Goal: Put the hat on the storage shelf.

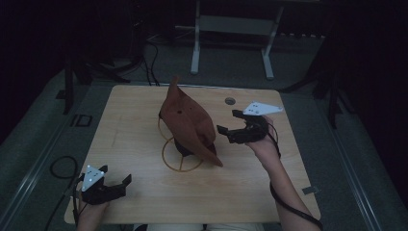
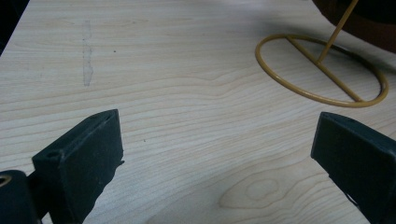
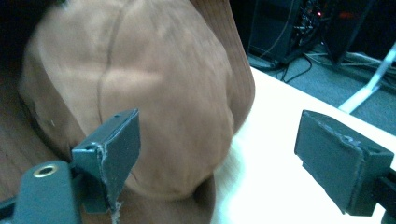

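Note:
A brown brimmed hat (image 1: 188,120) sits tilted on a yellow wire stand (image 1: 179,156) in the middle of the wooden table (image 1: 134,144). My right gripper (image 1: 228,121) hovers open just right of the hat, jaws spread and pointing at it. In the right gripper view the hat's crown (image 3: 154,93) looms close, partly behind the left jaw, with nothing between the jaws. My left gripper (image 1: 115,175) rests open near the table's front left corner. The left gripper view has the stand's ring base (image 2: 322,70) ahead to the right and the hat's brim (image 2: 364,23) above it.
A small round grommet (image 1: 230,101) is set in the table near its far edge. Beyond the table stands a white metal frame (image 1: 231,43) on the grey floor. Cables (image 1: 60,168) lie on the floor at the left.

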The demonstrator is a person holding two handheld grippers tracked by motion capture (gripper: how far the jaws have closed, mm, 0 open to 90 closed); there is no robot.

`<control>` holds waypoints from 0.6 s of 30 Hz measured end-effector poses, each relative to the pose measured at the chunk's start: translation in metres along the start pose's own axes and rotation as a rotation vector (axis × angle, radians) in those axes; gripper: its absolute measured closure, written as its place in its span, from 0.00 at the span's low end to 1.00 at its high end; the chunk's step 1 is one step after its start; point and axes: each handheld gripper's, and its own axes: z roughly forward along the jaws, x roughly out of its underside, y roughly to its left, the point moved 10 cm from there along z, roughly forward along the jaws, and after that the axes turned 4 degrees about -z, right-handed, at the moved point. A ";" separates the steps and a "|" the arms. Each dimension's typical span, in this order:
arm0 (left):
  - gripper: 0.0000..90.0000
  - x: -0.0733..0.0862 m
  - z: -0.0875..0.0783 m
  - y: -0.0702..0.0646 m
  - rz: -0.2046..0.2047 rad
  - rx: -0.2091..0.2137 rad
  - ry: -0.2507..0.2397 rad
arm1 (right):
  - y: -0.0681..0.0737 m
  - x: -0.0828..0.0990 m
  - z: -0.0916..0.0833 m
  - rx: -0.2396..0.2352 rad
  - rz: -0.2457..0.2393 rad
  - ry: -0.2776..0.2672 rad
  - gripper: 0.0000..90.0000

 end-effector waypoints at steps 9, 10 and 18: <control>0.03 0.001 0.000 0.000 0.006 -0.003 0.006 | -0.010 0.045 -0.008 0.017 0.043 0.036 0.16; 0.03 0.001 0.000 0.000 0.008 -0.006 0.007 | -0.011 0.049 -0.009 0.018 0.052 0.037 0.16; 0.03 0.001 0.000 0.001 0.003 -0.008 0.005 | -0.019 0.085 -0.017 0.040 0.079 0.064 0.16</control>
